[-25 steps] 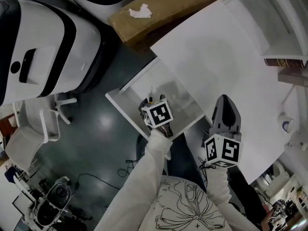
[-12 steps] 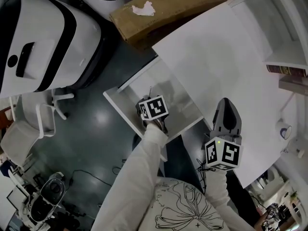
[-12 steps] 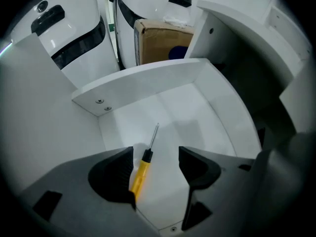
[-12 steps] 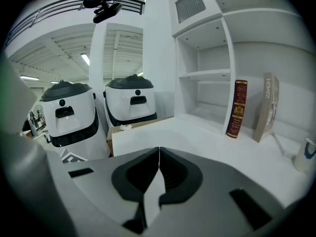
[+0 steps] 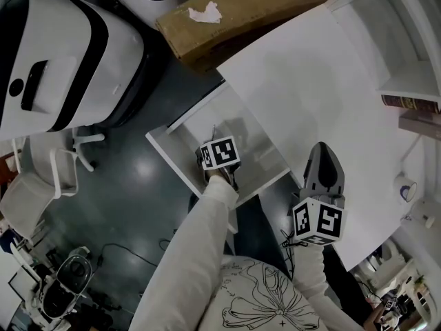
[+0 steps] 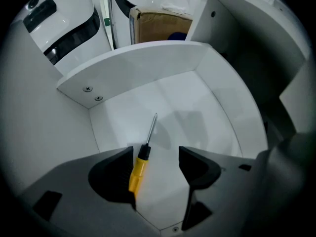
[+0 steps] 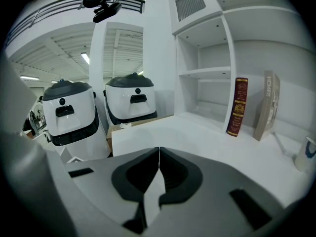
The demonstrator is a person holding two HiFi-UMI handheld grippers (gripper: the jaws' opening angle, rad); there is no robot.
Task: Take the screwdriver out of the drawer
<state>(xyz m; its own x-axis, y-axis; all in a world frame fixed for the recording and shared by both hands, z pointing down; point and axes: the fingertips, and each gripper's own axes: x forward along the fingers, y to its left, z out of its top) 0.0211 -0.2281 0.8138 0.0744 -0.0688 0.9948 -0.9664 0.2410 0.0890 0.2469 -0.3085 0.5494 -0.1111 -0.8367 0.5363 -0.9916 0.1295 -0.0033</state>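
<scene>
The white drawer (image 5: 167,152) stands pulled out from under the white desk (image 5: 310,81). Inside it lies a screwdriver (image 6: 138,166) with a yellow handle and a thin metal shaft pointing away from me. My left gripper (image 6: 155,167) is lowered into the drawer (image 6: 138,68) and open, the handle lying against the left jaw's inner side. In the head view only the shaft tip (image 5: 213,128) shows beyond the left gripper (image 5: 215,158). My right gripper (image 5: 324,161) hovers over the desk edge, shut and empty, its jaws (image 7: 159,172) pressed together.
A cardboard box (image 5: 234,12) sits on the floor beyond the drawer. Large white and black machines (image 5: 62,61) stand to the left. White shelves (image 7: 212,73) with a red book (image 7: 239,106) rise at the desk's back. A chair (image 5: 41,185) and cables lie on the dark floor.
My left gripper has moved further into the drawer, toward its left and back. The right gripper has stayed put.
</scene>
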